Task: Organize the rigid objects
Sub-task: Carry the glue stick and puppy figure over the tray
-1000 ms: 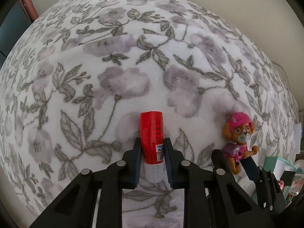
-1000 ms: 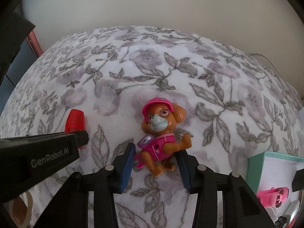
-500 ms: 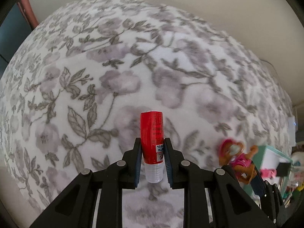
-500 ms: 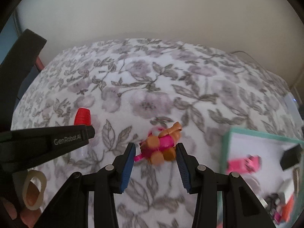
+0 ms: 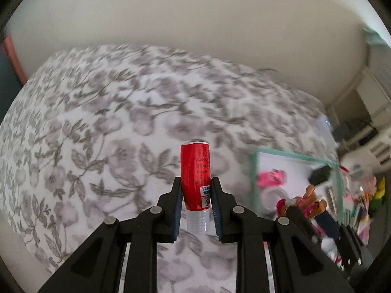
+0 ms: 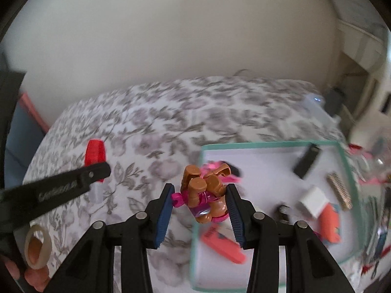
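My left gripper is shut on a red glue stick with a clear cap end, held upright above the floral blanket. My right gripper is shut on a brown and pink toy dog figure, held in the air over the left edge of a white tray with a teal rim. The left gripper and the glue stick also show at the left of the right wrist view. The toy dog and tray show at the right of the left wrist view.
The tray holds several small items: an orange flat piece, a white block, a black bar. A tape roll hangs at lower left. Clutter lies right of the tray. A wall stands behind the bed.
Both grippers have risen off the blanket with their objects and swung right; the toy dog went from lying on the blanket to hanging over the tray's left edge.
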The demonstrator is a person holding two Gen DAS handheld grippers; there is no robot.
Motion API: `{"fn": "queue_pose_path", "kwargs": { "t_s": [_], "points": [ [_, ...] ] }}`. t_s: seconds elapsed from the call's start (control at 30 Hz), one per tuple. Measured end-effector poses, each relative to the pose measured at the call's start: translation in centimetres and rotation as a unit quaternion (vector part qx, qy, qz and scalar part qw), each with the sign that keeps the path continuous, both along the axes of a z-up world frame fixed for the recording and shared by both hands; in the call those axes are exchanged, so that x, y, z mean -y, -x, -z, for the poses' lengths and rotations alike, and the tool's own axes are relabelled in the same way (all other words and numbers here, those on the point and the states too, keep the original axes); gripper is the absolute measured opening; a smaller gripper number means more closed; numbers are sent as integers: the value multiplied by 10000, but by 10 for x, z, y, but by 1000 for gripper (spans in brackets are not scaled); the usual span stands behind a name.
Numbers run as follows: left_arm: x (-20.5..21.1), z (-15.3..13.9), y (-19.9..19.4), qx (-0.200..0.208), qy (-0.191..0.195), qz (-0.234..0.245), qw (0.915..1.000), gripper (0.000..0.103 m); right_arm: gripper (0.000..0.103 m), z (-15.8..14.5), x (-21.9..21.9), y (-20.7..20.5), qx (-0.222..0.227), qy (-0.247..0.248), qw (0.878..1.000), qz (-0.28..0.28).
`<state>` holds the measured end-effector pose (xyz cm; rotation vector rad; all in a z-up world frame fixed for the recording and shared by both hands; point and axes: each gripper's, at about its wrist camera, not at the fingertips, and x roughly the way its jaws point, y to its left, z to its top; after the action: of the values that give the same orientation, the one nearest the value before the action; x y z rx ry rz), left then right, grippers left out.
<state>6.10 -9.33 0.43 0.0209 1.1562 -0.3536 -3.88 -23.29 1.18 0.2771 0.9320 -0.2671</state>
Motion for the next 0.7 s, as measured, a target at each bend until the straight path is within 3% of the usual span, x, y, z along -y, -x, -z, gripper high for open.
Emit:
{"fn": "queue_pose_path", "kwargs": {
  "t_s": [0.27,0.47,0.7],
  "points": [
    [65,2,44,-16,32,941,9956,23,46,-7,59,45,-50,372,9939,1040],
    [93,18,69,-600,90,1396,9884,23,46,6,94,63,-353,124,9878,1512],
    [104,34,86,-762,-240,1570,9844,24,46,32,100,69,-895,-449,9814,1638]
  ]
}}
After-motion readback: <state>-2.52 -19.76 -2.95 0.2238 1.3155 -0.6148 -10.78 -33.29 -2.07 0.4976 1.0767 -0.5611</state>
